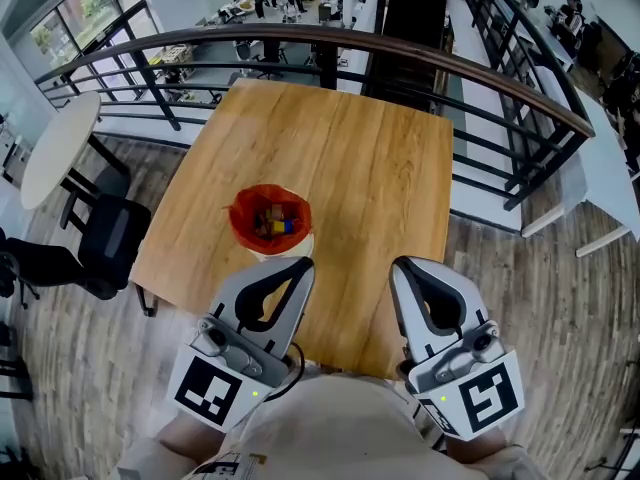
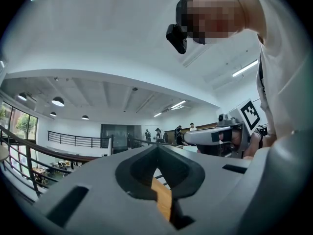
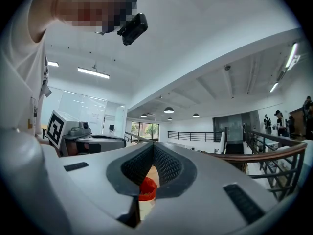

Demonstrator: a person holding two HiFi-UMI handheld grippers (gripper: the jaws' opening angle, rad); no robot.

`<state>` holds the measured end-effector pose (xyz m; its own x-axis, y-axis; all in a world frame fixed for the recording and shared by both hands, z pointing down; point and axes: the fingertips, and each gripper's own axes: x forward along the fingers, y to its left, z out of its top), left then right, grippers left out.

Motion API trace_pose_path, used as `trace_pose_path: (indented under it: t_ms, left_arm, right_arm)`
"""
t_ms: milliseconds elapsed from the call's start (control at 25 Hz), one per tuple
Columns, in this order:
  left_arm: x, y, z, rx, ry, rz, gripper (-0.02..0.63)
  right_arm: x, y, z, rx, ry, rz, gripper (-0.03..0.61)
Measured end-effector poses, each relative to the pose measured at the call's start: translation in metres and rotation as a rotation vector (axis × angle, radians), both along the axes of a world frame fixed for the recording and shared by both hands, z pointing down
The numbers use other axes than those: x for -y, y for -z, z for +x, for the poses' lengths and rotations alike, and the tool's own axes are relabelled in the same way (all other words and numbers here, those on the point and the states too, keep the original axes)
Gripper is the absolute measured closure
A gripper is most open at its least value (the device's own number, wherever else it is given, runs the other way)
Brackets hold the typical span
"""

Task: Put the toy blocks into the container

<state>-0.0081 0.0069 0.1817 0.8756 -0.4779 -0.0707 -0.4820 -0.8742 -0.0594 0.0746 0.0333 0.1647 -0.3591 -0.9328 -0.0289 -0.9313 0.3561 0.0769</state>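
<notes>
Head view is showing left gripper (image 1: 303,264) and right gripper (image 1: 399,266), jaws pressed together on nothing, hovering over the table (image 1: 370,158). Blocks (image 1: 276,224) are lying inside the red container (image 1: 240,211) just ahead of the left gripper; railing (image 1: 420,46) is curving beyond.

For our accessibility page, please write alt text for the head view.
A round red-lined container holding small colourful toy blocks stands near the front edge of a square wooden table. Nearer the camera, the grey left gripper and grey right gripper are both shut, holding nothing.
</notes>
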Motion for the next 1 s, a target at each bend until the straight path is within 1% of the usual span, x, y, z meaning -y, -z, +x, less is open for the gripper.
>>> trace_pose_path:
  t_ms: [160, 520, 1000]
  left_arm:
    - [0.0006, -0.0033, -0.0001, 0.004, 0.002, -0.01, 0.603]
    - [-0.0023, -0.0079, 0.0038, 0.014, -0.006, -0.029, 0.603]
    - [-0.0033, -0.0087, -0.0024, 0.021, -0.004, -0.033, 0.603]
  right_arm:
    - [0.0008, -0.0033, -0.002, -0.015, 0.004, -0.01, 0.558]
    - [0.0006, -0.0035, -0.002, -0.016, 0.009, -0.015, 0.559]
    - [0.0012, -0.0052, -0.0071, -0.012, 0.009, -0.02, 0.559]
